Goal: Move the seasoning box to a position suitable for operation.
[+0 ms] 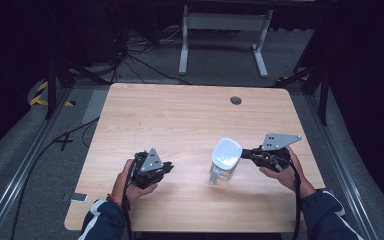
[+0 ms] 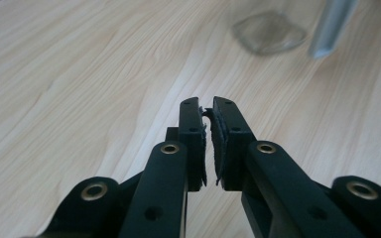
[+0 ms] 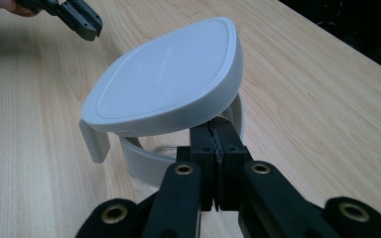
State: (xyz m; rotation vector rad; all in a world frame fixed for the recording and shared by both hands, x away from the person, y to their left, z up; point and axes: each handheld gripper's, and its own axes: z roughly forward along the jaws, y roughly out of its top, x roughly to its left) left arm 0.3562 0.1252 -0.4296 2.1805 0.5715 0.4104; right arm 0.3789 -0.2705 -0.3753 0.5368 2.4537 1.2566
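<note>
I take the clear pitcher [image 1: 223, 169] as my landmark: it stands upright on the wooden table [image 1: 180, 115], toward the near right part of the top, with a pale grey collar around its mouth. My right gripper [image 1: 245, 153] sits just to the pitcher's right, held in my right hand [image 1: 280, 167], its jaws pointing left at the rim. In the right gripper view those jaws are pressed together with almost no gap, and their tips [image 3: 217, 130] go in under the back edge of the white lid [image 3: 166, 79]; the lid is tilted, its near edge raised off the collar [image 3: 144, 161] while a tab hangs down on the side away from me. The jaws look clamped on the lid's edge, though the exact contact is hidden beneath it. My left gripper [image 1: 170, 166] is to the left of the pitcher, clearly apart from it, held low over the table in my left hand [image 1: 130, 182] and pointing toward the pitcher. In the left gripper view its jaws are nearly closed, only a thin slit between the pads [image 2: 198, 144], with nothing held; beyond them I see the pitcher's glass base [image 2: 269, 32] and handle [image 2: 331, 25], blurred. A small dark round grommet [image 1: 236, 100] lies well beyond the pitcher, near the far edge of the table.
</note>
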